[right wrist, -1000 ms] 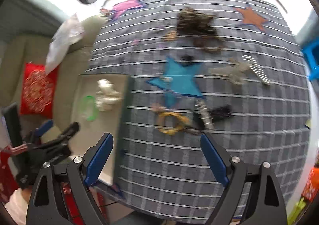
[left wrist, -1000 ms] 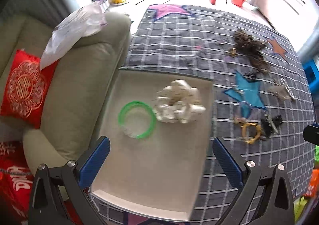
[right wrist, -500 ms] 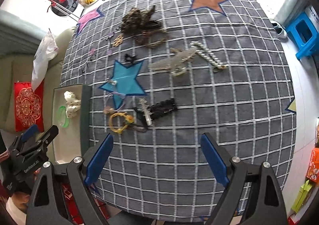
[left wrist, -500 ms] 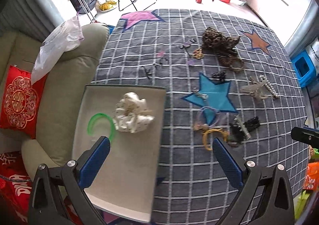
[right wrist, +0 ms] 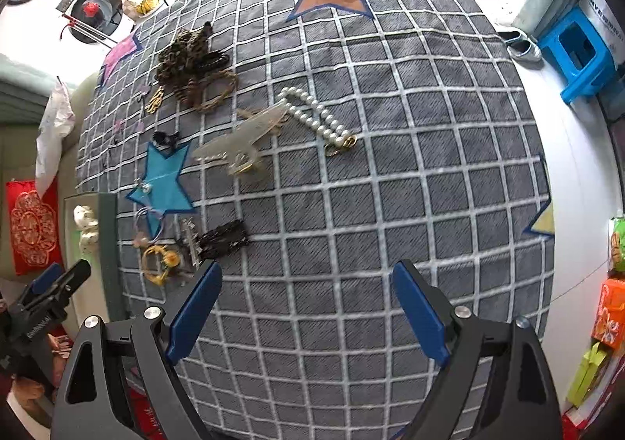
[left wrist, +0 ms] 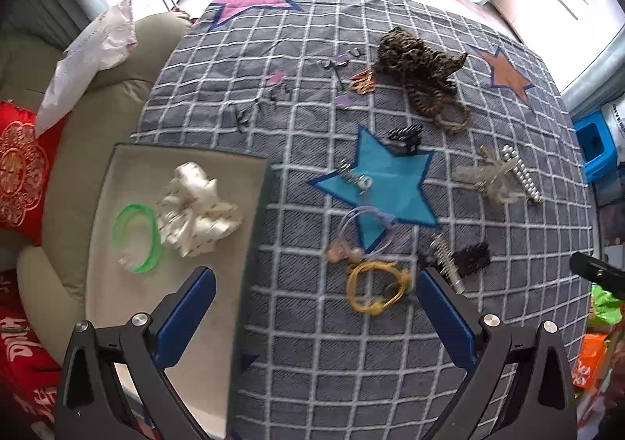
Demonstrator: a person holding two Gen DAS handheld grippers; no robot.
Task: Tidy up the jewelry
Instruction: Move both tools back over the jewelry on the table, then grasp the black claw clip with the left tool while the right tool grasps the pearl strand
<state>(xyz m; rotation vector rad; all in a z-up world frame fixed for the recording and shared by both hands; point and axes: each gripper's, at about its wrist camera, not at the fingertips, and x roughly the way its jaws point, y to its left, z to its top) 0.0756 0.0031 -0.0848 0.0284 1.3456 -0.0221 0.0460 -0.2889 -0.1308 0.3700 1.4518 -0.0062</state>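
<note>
Left wrist view: left tongs (left wrist: 312, 319) are hovering spread over the tray (left wrist: 129, 326) edge, scrunchie (left wrist: 197, 203) and bangle (left wrist: 136, 233) lying inside. Right tongs (right wrist: 304, 307) are gaping over bare blanket (right wrist: 410, 174); pearls (right wrist: 316, 116) are lying far.

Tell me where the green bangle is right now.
In the left wrist view the green bangle lies in the beige tray at the left, right beside the white scrunchie, ahead of the left gripper.
</note>
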